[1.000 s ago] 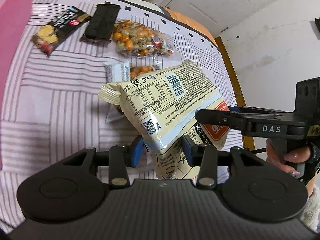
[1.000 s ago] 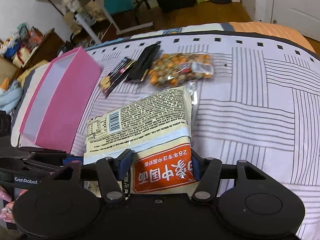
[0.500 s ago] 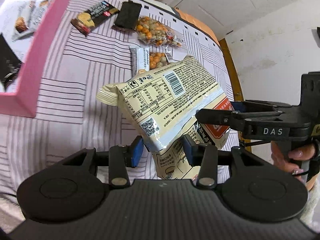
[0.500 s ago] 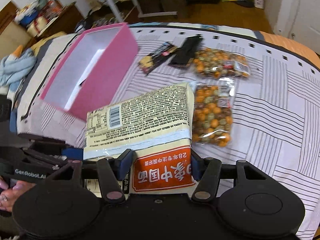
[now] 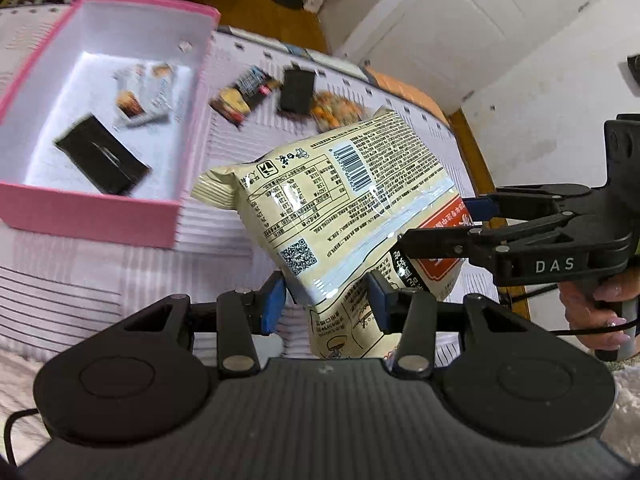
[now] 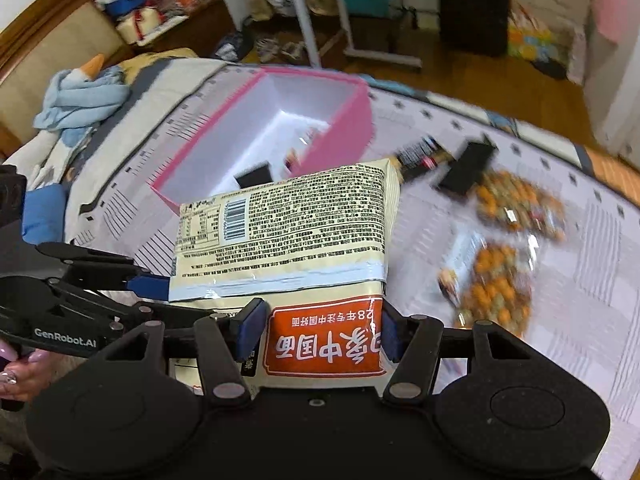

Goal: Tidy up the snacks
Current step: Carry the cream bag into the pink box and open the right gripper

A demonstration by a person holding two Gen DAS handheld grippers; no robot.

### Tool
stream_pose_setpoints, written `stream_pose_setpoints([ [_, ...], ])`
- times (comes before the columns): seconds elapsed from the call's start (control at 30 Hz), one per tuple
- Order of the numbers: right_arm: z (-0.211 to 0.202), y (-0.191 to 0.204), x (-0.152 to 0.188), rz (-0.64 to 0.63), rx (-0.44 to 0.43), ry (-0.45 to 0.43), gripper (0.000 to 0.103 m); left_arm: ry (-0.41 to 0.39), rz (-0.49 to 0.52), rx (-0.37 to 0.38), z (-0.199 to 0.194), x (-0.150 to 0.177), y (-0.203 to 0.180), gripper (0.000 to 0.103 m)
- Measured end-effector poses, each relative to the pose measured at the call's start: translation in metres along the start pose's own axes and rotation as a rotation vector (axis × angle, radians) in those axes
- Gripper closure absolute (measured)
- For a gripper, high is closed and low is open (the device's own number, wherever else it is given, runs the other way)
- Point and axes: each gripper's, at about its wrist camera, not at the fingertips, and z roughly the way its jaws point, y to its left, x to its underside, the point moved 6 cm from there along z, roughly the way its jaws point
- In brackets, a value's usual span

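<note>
Motion blur smears the clear packets of orange snacks (image 6: 500, 292) at right; the cream printed noodle bag (image 6: 288, 232) hides the pink rectangular box's (image 6: 344, 128) near corner.

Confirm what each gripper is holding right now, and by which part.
Both hold the same cream noodle packet, lifted off the bedspread. The left gripper pinches one bottom corner; the right gripper clamps the end with the orange label.

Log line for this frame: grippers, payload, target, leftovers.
left gripper: shut on cream noodle pack | right gripper: shut on same pack | target: pink box, holds two packets | on striped bedspread: nut bags, dark bars
</note>
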Motion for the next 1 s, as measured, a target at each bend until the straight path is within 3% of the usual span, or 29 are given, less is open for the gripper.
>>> stream_pose_setpoints([
  [0.2, 0.027, 0.027, -0.045, -0.122, -0.019, -0.063, 0.04, -0.114, -0.028, -0.02, -0.021, -0.016, 0.034, 0.06],
  [0.47, 0.083, 0.05, -0.104, -0.197, -0.142, -0.123, 0.04, -0.252, -0.069, -0.184, -0.038, -0.051, 0.09, 0.06],
  [0.67, 0.121, 0.048, -0.116, -0.065, -0.198, -0.156, 0.04, -0.264, -0.161, -0.182, -0.037, -0.074, 0.143, 0.059],
  [0.9, 0.16, 0.053, -0.107, 0.079, -0.214, -0.098, 0.04, -0.263, -0.168, -0.257, -0.027, -0.091, 0.181, 0.054],
  [1.0, 0.167, 0.054, -0.102, 0.113, -0.213, -0.075, 0.04, -0.235, -0.184, -0.25, -0.02, -0.094, 0.195, 0.053],
])
